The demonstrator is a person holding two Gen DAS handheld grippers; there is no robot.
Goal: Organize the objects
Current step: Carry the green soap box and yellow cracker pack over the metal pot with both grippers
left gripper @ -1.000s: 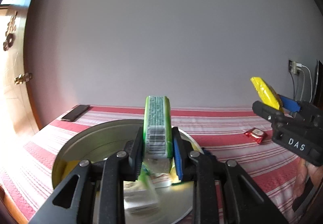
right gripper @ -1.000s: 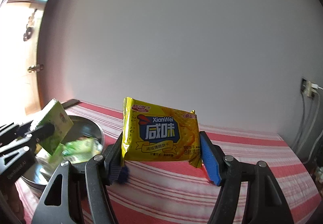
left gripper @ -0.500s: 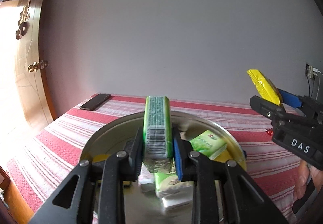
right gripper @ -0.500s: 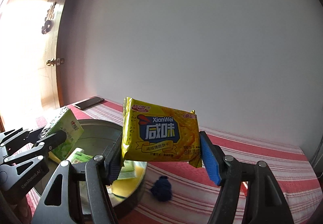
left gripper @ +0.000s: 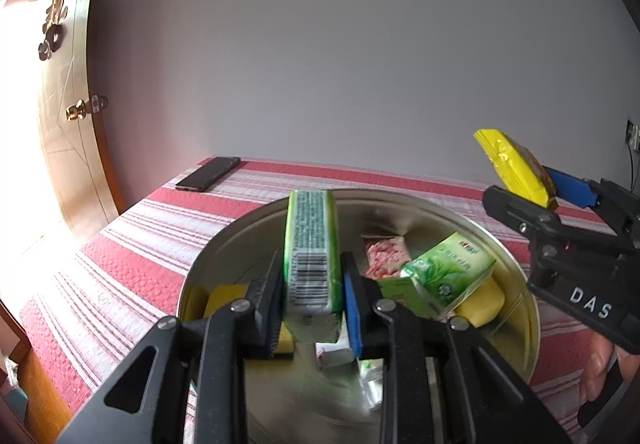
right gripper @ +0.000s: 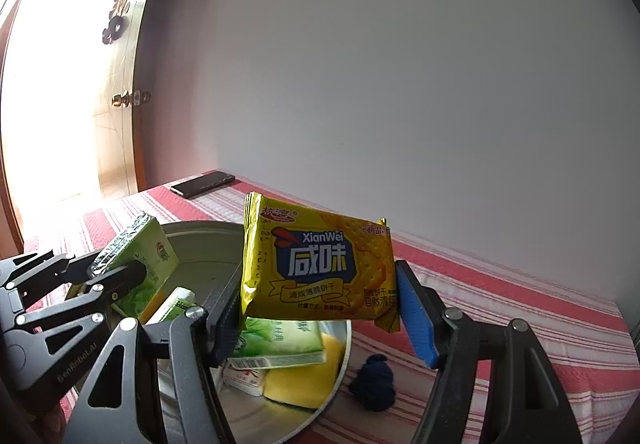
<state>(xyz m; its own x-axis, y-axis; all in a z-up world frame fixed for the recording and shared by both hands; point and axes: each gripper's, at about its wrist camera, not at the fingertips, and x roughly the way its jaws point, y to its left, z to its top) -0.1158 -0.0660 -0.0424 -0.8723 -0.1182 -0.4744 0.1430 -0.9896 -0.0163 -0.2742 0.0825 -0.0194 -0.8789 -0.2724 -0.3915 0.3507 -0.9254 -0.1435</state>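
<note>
A green tissue pack [left gripper: 312,252] stands on edge between the pads of my left gripper [left gripper: 310,296], which is shut on it above the round metal basin [left gripper: 516,272]. From the right wrist view the same tissue pack [right gripper: 138,256] and left gripper [right gripper: 108,272] hang over the basin [right gripper: 208,240]. My right gripper [right gripper: 320,308] is shut on a yellow XianWei cracker packet [right gripper: 318,264], held over the basin's right rim. In the left wrist view that cracker packet [left gripper: 514,165] sits at the right in the right gripper [left gripper: 532,191]. Green tissue packs [left gripper: 448,280], yellow sponges [left gripper: 480,304] and a pink packet [left gripper: 386,258] lie inside the basin.
The table wears a red and white striped cloth [left gripper: 132,252]. A black phone [left gripper: 208,173] lies at its far left corner, near a wooden door [left gripper: 66,115]. A dark blue bundle [right gripper: 374,384] rests on the cloth right of the basin. A plain wall stands behind.
Both grippers have swung left toward the basin with their loads still held. The basin now fills the left wrist view, and the cracker packet has come over its right rim.
</note>
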